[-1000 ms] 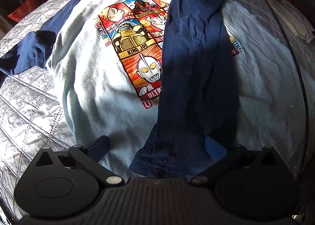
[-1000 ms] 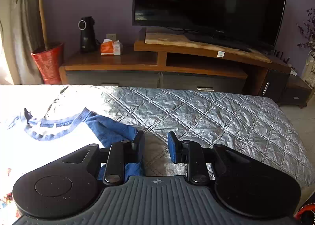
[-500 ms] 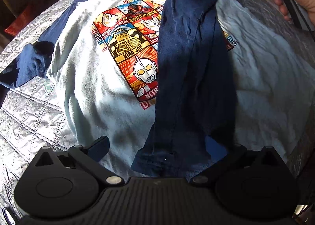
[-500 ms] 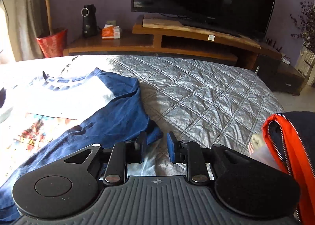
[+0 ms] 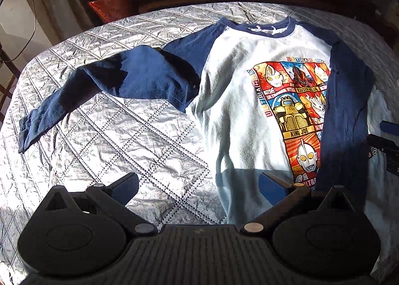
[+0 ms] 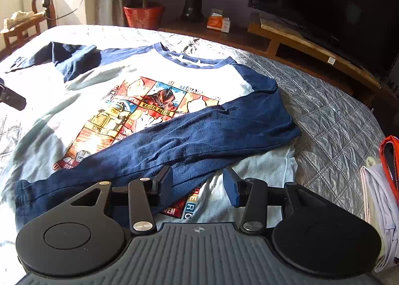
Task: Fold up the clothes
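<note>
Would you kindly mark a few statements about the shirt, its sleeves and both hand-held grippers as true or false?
1. One navy sleeve lies folded across the shirt's printed front. True.
2. The other sleeve is folded in too. False: it stretches out over the quilt.
3. The left hand-held gripper is shut on the hem. False: it is open, holding nothing.
4. The right hand-held gripper is open. True.
5. The shirt lies print side down. False: the print faces up.
</note>
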